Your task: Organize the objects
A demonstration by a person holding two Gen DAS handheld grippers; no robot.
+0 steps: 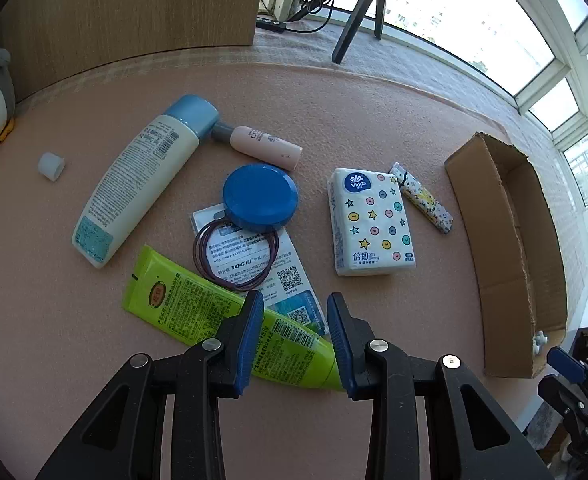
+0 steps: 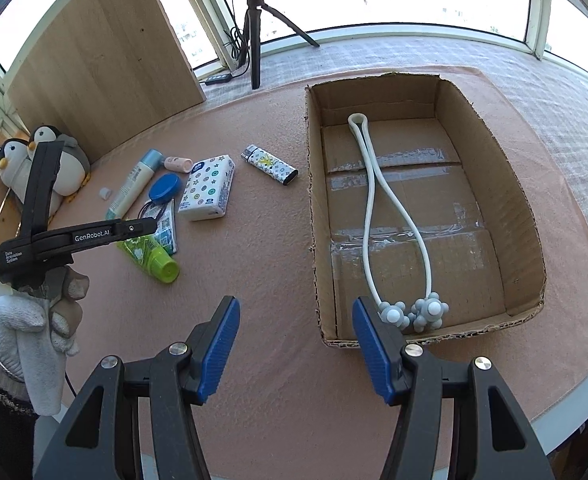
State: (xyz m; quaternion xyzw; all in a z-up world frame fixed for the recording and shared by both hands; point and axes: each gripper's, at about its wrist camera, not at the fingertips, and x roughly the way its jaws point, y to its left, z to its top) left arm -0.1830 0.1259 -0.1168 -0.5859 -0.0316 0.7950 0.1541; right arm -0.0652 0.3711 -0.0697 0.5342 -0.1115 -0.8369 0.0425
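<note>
My left gripper (image 1: 296,340) is open and hovers over the cap end of a green tube (image 1: 197,304), which lies flat on the pink mat; nothing is between the fingers. Beyond it lie a card with hair ties (image 1: 235,258), a blue round case (image 1: 259,198), a white bottle with a blue cap (image 1: 133,184), a small pink bottle (image 1: 263,146), a tissue pack (image 1: 372,222) and a patterned lighter (image 1: 424,200). My right gripper (image 2: 294,328) is open and empty, near the front left corner of the cardboard box (image 2: 314,200). A white massager (image 2: 374,200) lies inside the box.
A loose white cap (image 1: 51,166) sits left of the bottle. Penguin plush toys (image 2: 59,160) and a wooden board (image 2: 101,52) stand at the back left, a tripod (image 2: 255,40) by the window. A gloved hand (image 2: 25,320) holds the left gripper's handle.
</note>
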